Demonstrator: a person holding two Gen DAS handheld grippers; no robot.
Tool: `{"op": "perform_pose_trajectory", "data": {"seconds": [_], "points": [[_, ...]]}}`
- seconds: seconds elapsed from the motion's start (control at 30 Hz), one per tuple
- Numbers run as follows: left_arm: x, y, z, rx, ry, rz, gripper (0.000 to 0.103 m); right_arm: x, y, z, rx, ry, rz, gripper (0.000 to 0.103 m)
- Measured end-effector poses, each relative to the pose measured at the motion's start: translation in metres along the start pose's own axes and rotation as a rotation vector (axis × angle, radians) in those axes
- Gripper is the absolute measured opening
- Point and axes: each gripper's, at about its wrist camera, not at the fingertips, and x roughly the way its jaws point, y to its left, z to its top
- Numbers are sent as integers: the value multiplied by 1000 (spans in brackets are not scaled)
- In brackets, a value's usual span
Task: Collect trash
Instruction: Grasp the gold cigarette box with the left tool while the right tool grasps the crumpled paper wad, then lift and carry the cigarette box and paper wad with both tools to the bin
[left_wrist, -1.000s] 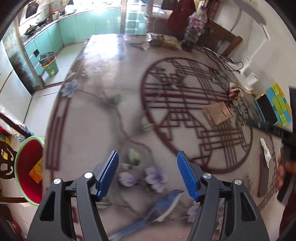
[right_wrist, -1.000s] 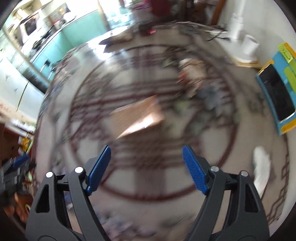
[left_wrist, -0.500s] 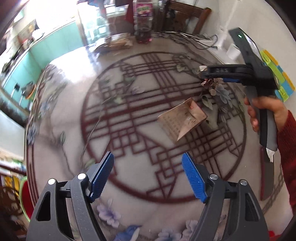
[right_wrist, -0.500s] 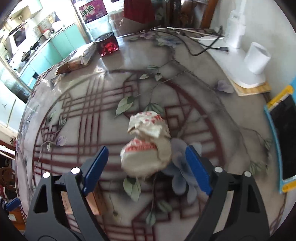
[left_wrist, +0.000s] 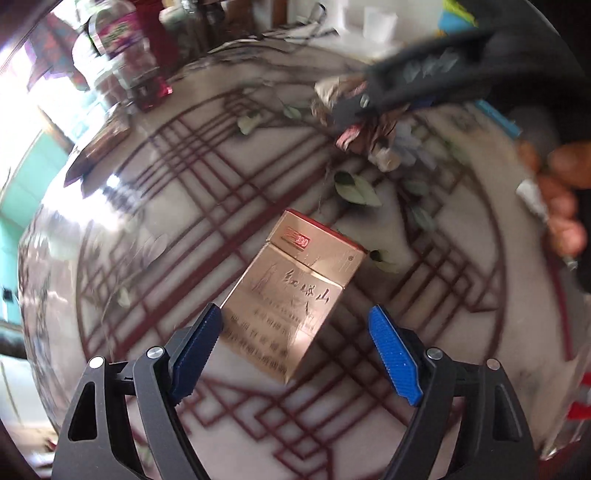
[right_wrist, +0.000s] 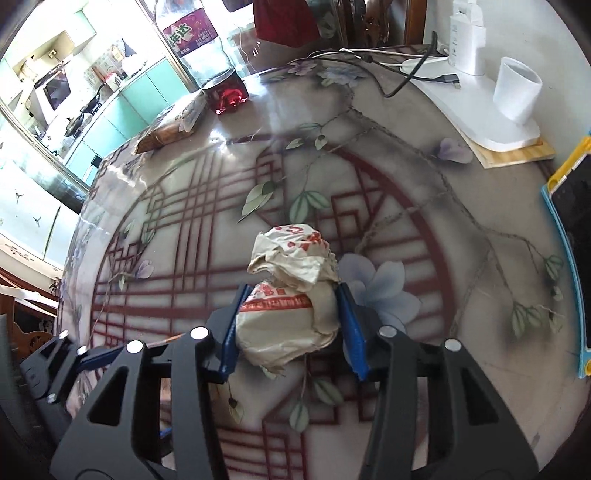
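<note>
A gold cigarette pack (left_wrist: 291, 295) with a red top edge lies flat on the patterned table (left_wrist: 155, 206). My left gripper (left_wrist: 295, 343) hovers over its near end, jaws opening, the pack between the blue fingertips (left_wrist: 395, 354) without touching them. A crumpled white wrapper with red print (right_wrist: 291, 291) sits on the table (right_wrist: 443, 229) in the right wrist view. My right gripper (right_wrist: 291, 325) is closing on it, both blue pads (right_wrist: 351, 325) against its lower lump. In the left wrist view that gripper (left_wrist: 369, 107) shows blurred at the upper right, over the wrapper (left_wrist: 332, 88).
At the table's far edge are a purple-label bottle (right_wrist: 199, 44) and a wrapped snack pack (right_wrist: 170, 129). A white cup (right_wrist: 517, 88) on a white stand and cables (right_wrist: 406, 74) sit at the back right, a blue and yellow tablet (right_wrist: 569, 258) at the right. A hand (left_wrist: 557, 195) holds the right gripper.
My left gripper swept across the table to the gold pack, rolling as it went, and its jaws widened. My right gripper dropped over the wrapper and its jaws narrowed onto it.
</note>
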Motion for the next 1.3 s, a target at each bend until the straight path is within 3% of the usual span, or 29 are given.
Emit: {"op": "perform_pose_trajectory", "data": {"seconds": [0.1,0.17,0.43,0.7,0.9,1.0,1.03,1.3], "points": [[5,-2,7,22,0,8,81,-5,1,-5,1,-3,5,46],[1,-1,11,2,-14,-8,72,-8,2,-7,-7,-5,2,46],[-7,16,13,-131,-51,-34,76,-12,12,-13,-17,-2,22,46],[4,15,21,-52,-28,-31,82,-13,10,-14,-5,5,36,46],[16,15,19,-54,2,-42,82,-15,7,-18,4,10,38,46],[17,11,17,-45,-1,-55,74,-14,6,-20,9,15,40,46],[18,9,17,-37,-1,-49,66,-14,6,-21,10,16,42,46],[-9,5,13,-87,-46,-63,61,-26,13,-24,9,-3,44,46]]}}
